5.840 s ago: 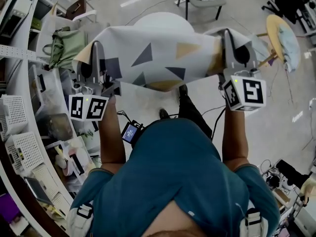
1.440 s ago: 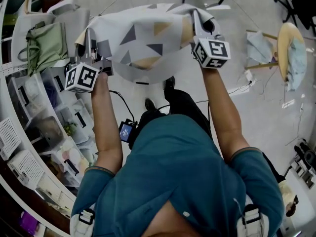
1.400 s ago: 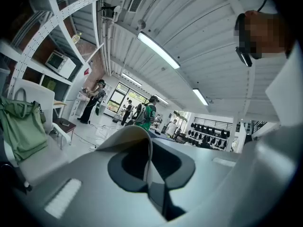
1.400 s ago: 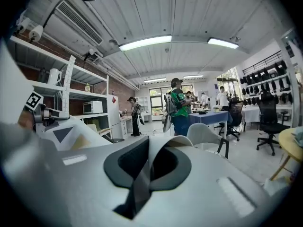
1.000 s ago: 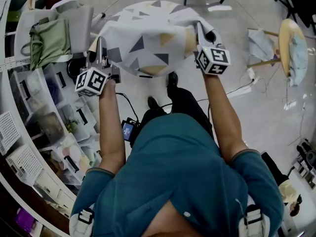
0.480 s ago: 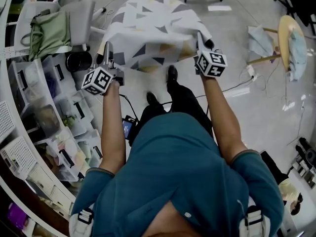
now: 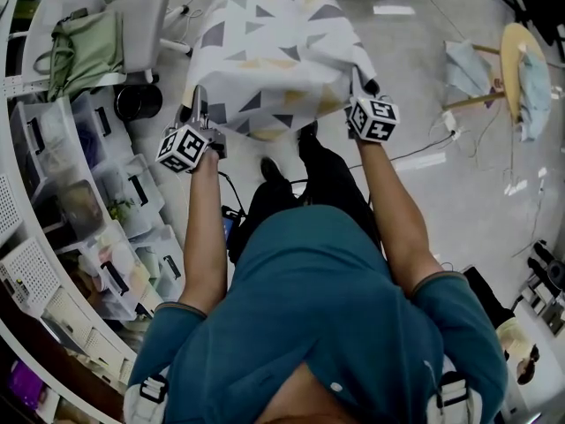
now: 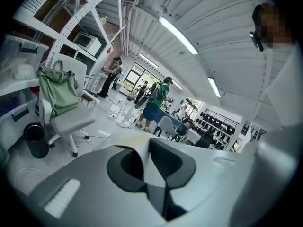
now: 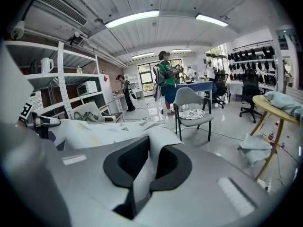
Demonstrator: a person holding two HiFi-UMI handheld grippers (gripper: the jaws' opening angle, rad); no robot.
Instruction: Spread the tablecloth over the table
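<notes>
The white fabric tablecloth printed with grey, dark and yellow triangles (image 7: 274, 51) lies spread out in front of the person (image 7: 327, 316), draped so fully that the tabletop beneath it is covered from sight. Its far part runs off the top of the head view, and its near edge sags between the two corners closest to the person. The left gripper (image 7: 200, 97) has the near left corner. In the left gripper view a thin fold of the tablecloth runs down between its jaws, which stand almost together on it and have just been easing open a little. The right gripper (image 7: 364, 78) has the near right corner. In the right gripper view its jaws are closed tight on an upright pleat of the fabric, which rises between them and flattens out to the left. Both grippers are held out at arm's length, pointing away from the person and tilted downward. The person's black shoes (image 7: 274, 171) stand on the pale glossy floor (image 7: 424, 104) just below the sagging near edge. Left of the tablecloth stand a white office chair (image 7: 141, 25) bearing a green bag (image 7: 84, 51), a round black bin (image 7: 134, 102), and clear plastic storage boxes (image 7: 79, 210). Well off to the right is a round wooden side table (image 7: 512, 47).
</notes>
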